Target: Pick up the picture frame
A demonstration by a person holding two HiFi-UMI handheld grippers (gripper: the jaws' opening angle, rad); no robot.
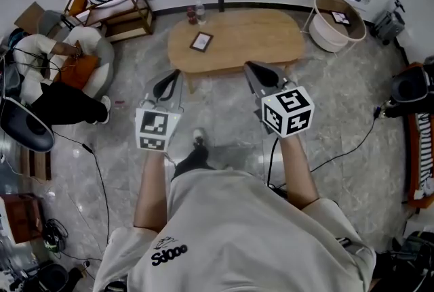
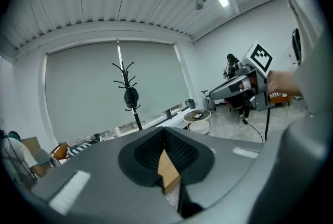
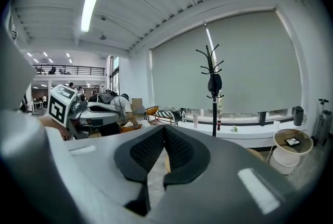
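The picture frame point(image 1: 201, 41) is dark-edged with a pale centre, the table point(image 1: 264, 36) light tan wood, the floor point(image 1: 224, 124) grey and marble-veined. The left gripper point(image 1: 175, 74) and right gripper point(image 1: 250, 66) are grey, their cubes white with black squares.

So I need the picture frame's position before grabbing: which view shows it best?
The head view: the picture frame lies flat on the oval wooden table, seen whole from above. The left and right gripper views show only a sliver of tabletop past their closed jaws, no frame.
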